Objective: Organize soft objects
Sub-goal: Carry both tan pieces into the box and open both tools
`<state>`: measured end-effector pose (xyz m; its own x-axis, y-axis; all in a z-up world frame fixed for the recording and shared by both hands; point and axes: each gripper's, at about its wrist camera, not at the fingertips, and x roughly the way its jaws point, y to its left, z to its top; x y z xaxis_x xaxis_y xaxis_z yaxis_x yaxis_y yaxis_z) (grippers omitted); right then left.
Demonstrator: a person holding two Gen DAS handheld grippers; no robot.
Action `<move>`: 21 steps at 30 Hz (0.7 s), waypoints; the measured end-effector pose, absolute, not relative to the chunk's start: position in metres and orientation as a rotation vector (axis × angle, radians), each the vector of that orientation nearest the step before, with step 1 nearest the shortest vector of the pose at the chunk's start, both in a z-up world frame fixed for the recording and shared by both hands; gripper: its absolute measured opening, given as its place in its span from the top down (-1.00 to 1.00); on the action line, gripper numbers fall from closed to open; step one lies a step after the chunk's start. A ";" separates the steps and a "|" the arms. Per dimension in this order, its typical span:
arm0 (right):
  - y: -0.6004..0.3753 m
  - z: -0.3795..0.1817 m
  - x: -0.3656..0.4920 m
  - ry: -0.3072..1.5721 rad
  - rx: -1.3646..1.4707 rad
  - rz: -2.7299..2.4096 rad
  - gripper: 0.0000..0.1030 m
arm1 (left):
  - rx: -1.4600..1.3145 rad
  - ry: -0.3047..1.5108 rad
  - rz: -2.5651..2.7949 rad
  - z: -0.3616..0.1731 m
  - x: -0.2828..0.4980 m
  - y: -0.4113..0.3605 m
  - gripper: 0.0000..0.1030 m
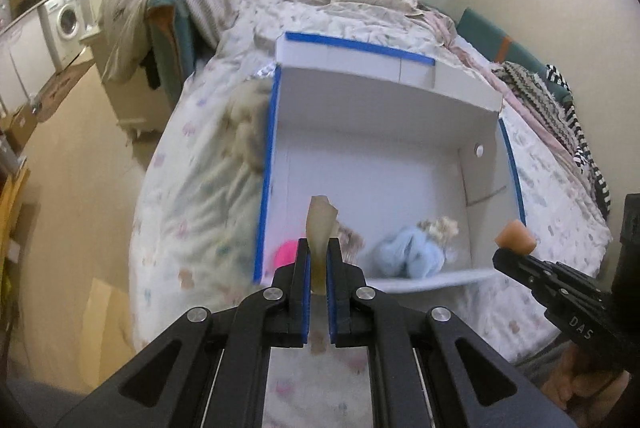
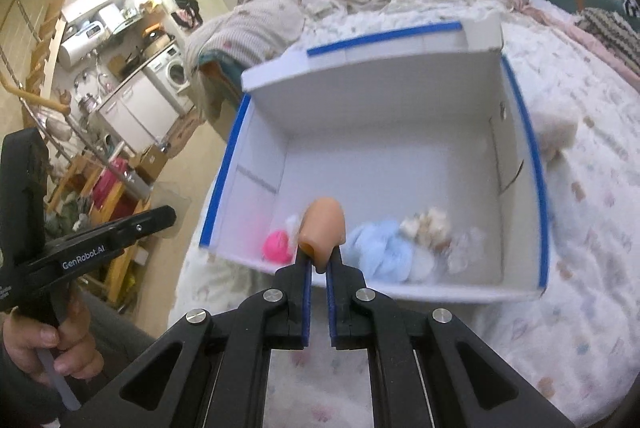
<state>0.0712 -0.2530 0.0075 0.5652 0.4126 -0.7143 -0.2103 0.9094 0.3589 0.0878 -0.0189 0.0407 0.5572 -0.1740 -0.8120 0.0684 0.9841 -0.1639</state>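
Bedding (image 1: 192, 188) is spread beneath a white box (image 2: 384, 156), where pink (image 2: 276, 246), blue (image 2: 384, 252) and cream (image 2: 426, 226) soft things are already stowed. Near its front wall, the left gripper (image 1: 319, 256) is clamped on an olive piece (image 1: 320, 228), the right gripper (image 2: 319, 264) on a peach piece (image 2: 323, 228); both pieces remain to be dropped inside.

My left claw (image 1: 319, 270) pinches a translucent yellowish soft piece (image 1: 320, 224), standing upright above the pads. My right claw (image 2: 319, 264) grips a peach-coloured rubbery lump (image 2: 323, 228). The white box (image 2: 384, 164) with blue-taped rims sits open on the bed; along its near wall lie a pink ball (image 2: 276, 246), a pale blue fluffy bundle (image 2: 384, 252) and a cream tuft (image 2: 426, 226).
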 end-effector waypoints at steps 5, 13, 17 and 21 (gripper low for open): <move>-0.265 0.007 0.095 0.882 0.259 0.343 0.84 | -0.064 0.963 -0.162 0.038 0.118 -0.041 0.87; -0.276 -0.033 0.119 0.946 0.345 0.294 0.84 | -0.062 1.002 -0.166 -0.009 0.147 -0.053 0.86; -0.271 -0.047 0.126 0.981 0.327 0.281 0.84 | -0.078 1.043 -0.157 -0.032 0.153 -0.055 0.85; -0.264 -0.055 0.131 1.005 0.291 0.282 0.83 | -0.086 1.047 -0.163 -0.041 0.157 -0.057 0.84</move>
